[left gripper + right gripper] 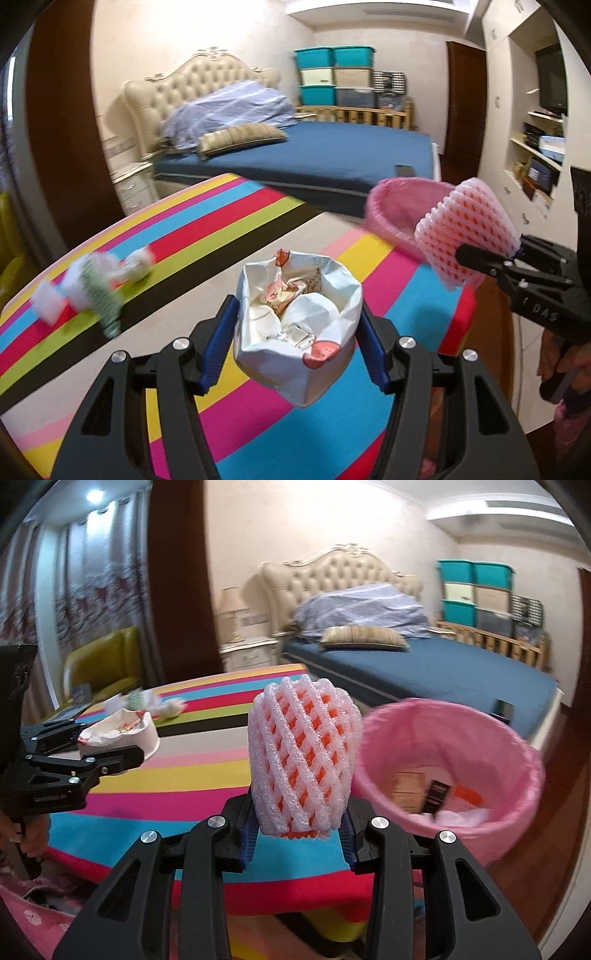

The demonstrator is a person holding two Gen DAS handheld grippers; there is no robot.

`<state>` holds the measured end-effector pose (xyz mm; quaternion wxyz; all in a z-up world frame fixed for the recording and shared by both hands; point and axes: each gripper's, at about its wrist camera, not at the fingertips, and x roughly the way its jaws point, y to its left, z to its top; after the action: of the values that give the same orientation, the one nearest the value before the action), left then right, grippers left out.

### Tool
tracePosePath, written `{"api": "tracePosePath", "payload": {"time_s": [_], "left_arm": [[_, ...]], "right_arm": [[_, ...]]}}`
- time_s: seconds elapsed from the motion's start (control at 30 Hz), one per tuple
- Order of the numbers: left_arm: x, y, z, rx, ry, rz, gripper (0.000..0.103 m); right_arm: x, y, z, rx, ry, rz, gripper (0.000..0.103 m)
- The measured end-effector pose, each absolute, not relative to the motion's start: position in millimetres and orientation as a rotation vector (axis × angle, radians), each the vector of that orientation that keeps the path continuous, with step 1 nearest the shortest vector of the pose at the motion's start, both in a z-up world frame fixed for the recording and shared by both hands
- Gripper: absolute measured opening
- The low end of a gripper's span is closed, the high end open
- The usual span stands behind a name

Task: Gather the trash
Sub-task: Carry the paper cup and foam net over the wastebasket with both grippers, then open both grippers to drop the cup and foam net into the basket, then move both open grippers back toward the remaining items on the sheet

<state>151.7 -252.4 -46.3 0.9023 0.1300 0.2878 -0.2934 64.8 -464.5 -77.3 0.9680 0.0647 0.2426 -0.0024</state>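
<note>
The crumpled paper cup [295, 325] is pinched in the left gripper [293, 347] jaws, the foam fruit net [301, 757] in the right gripper [297, 834]. Both should be carried fully over the pink-lined bin [517, 775] beside the bench [184, 786] before release.

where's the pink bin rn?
The pink bin sits low on the right in the right wrist view, just past the striped table's edge, before the bed. The foam net in the right gripper is beside its rim.
</note>
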Motion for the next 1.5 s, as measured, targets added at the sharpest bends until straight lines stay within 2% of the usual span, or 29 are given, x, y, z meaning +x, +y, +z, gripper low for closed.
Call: {"api": "tracePosePath", "payload": {"time_s": [0.33,0.7,0.73,0.77,0.8,0.83,0.97,1.03,1.27,1.5], "left_arm": [[183,-360,-34,0.238,0.606,-0.748,0.061],[228,-445,-49,0.116,0.700,-0.835,0.065],[232,-451,-50,0.100,0.710,-0.853,0.068],[238,-456,-51,0.081,0.722,-0.868,0.072],[242,-458,-51,0.074,0.722,-0.861,0.081],[245,-457,-51,0.057,0.718,-0.836,0.089],[252,-432,-45,0.010,0.707,-0.772,0.092],[247,-410,-42,0.044,0.665,-0.722,0.098],[224,-324,-39,0.255,0.543,-0.473,0.098],[207,-234,-45,0.323,0.509,-0.315,0.098]], "right_arm": [[71,-542,-81,0.173,0.494,-0.161,0.039],[100,-583,-91,0.149,0.522,-0.216,0.042],[105,-584,-94,0.135,0.522,-0.209,0.046],[110,-585,-97,0.116,0.531,-0.201,0.061],[111,-583,-99,0.102,0.541,-0.206,0.072],[111,-584,-101,0.084,0.542,-0.226,0.084],[96,-586,-103,0.085,0.522,-0.252,0.084],[88,-586,-103,0.087,0.517,-0.263,0.084],[64,-569,-96,0.162,0.483,-0.241,0.085],[81,-511,-85,0.112,0.497,-0.129,0.085]]}}
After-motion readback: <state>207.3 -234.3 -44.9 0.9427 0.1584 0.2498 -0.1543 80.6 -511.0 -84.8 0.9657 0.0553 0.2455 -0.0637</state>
